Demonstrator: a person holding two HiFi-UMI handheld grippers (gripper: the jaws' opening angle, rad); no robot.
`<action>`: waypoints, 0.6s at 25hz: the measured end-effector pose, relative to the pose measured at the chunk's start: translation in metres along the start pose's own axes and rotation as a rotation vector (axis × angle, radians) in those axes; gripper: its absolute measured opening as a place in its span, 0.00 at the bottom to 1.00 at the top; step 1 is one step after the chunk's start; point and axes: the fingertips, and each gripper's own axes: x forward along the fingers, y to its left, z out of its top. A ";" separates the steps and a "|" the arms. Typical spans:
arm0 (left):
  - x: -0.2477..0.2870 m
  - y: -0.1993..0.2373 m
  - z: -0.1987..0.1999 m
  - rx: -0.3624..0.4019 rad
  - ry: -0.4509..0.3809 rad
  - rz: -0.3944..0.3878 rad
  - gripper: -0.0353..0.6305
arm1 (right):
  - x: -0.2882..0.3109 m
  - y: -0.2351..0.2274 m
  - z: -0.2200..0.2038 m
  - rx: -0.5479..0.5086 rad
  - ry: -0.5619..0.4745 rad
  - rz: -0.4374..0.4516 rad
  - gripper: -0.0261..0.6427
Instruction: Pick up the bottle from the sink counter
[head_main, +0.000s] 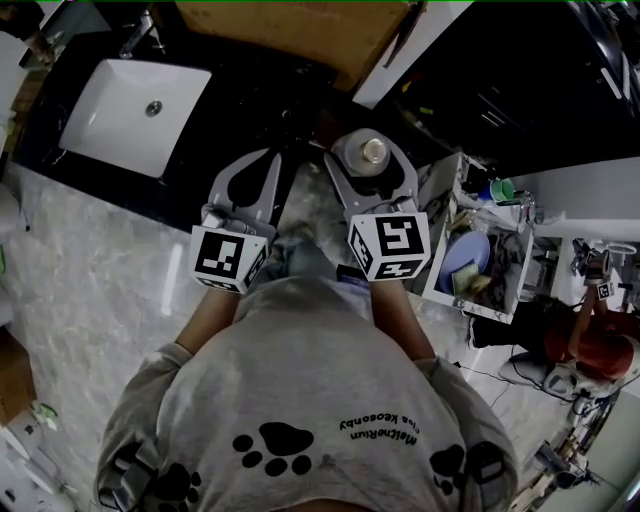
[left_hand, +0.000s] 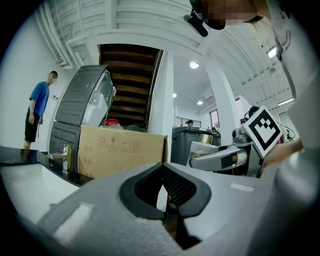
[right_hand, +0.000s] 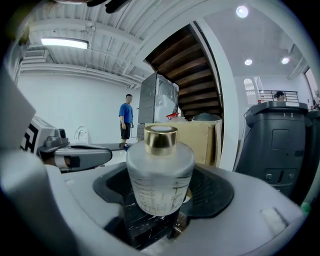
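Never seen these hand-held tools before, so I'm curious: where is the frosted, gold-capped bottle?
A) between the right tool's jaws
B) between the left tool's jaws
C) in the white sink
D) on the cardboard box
A: the bottle stands between the jaws of the right tool, which close on it, while the left tool has its jaws together and empty.
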 end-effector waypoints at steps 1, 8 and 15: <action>-0.002 -0.001 0.000 0.003 0.000 0.001 0.05 | -0.003 0.003 0.000 0.000 0.000 0.005 0.53; -0.007 -0.004 0.003 0.025 0.007 0.014 0.05 | -0.014 0.021 -0.002 0.022 0.005 0.058 0.53; -0.007 -0.010 0.007 0.056 0.011 0.042 0.05 | -0.014 0.029 -0.006 0.022 0.009 0.117 0.53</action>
